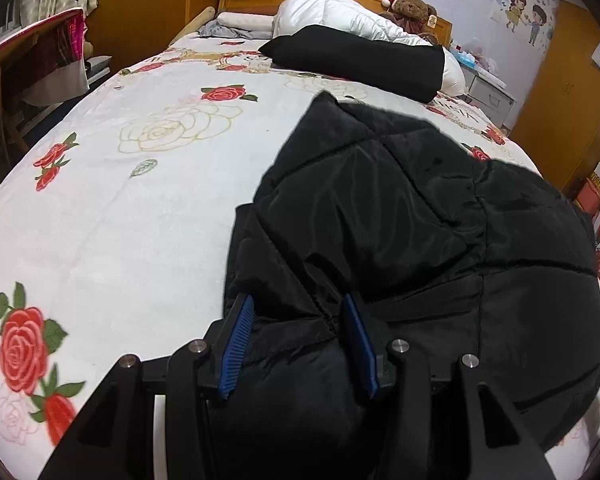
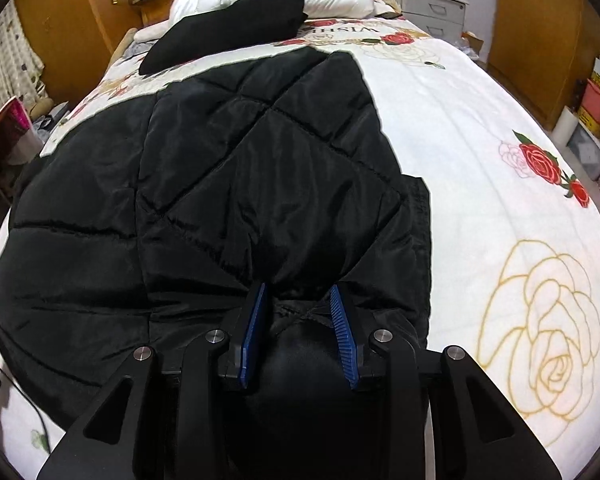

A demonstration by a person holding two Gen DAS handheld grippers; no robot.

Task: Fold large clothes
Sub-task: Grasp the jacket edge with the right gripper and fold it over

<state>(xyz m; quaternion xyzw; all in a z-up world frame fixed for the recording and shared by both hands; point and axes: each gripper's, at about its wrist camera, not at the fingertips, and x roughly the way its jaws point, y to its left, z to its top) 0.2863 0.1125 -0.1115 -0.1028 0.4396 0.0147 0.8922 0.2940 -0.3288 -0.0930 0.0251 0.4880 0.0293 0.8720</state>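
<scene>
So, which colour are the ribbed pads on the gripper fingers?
Blue, on black fingers; the right gripper's pads show it best, in the right wrist view.

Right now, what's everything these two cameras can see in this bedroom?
Padded jacket: one, black, spread on the near part of the bed.
Bedspread: one, white with red roses, covering the bed.
Folded garment: one, black, near the pillows.
Duvet: one, white, at the headboard.
Teddy bear: one, brown, red hat, by the headboard.
Drawer unit: one, white, beside the bed.
Left claw: blue pads, jacket fabric between them.
Right claw: blue pads, jacket fabric between them.
</scene>
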